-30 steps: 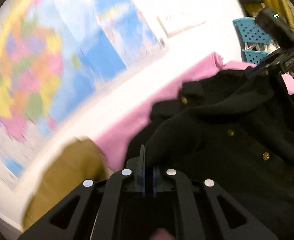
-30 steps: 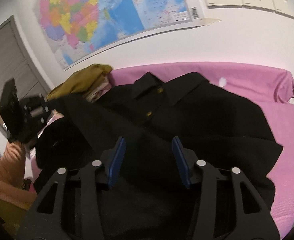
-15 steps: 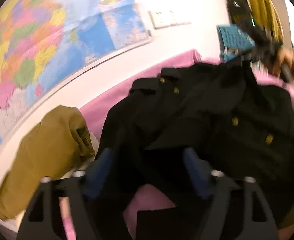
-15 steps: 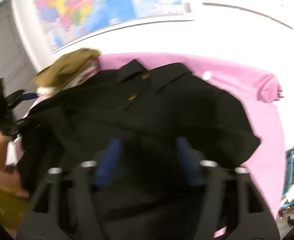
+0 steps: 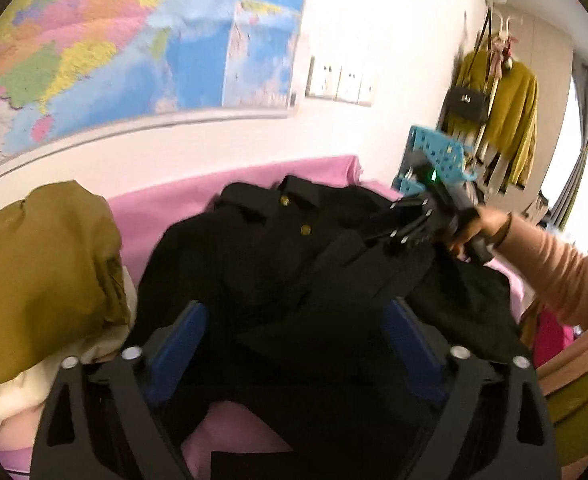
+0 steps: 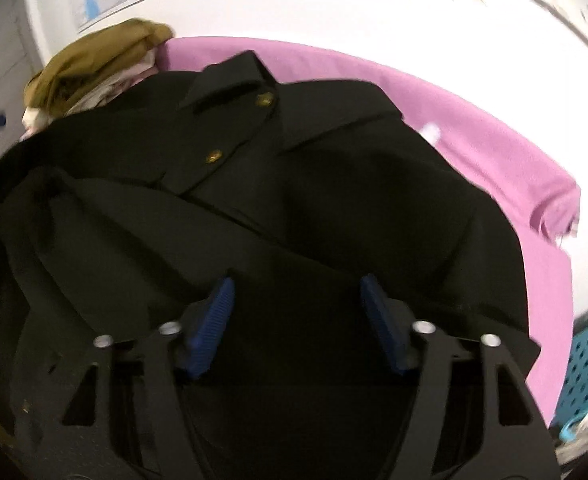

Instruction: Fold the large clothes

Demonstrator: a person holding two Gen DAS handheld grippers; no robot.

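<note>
A black coat (image 5: pixel 277 264) with gold buttons lies spread on a pink sheet (image 5: pixel 161 204), collar toward the wall. It fills the right wrist view (image 6: pixel 294 184) too. My left gripper (image 5: pixel 294 320) is open and empty, its blue pads wide apart above the coat's near part. My right gripper (image 6: pixel 296 300) is open and empty above the coat's lower part; in the left wrist view the right gripper (image 5: pixel 410 220) hovers over the coat's right side, held by a hand.
A pile of olive and cream clothes (image 5: pixel 41 272) lies left of the coat, also in the right wrist view (image 6: pixel 97 56). A blue perforated basket (image 5: pixel 438 156) stands past the bed's right end. A map (image 5: pixel 113 48) hangs on the wall. Clothes hang on a rack (image 5: pixel 502 112).
My left gripper opened and let go of the coat, then pulled back and turned right. My right gripper stayed open and moved lower over the coat.
</note>
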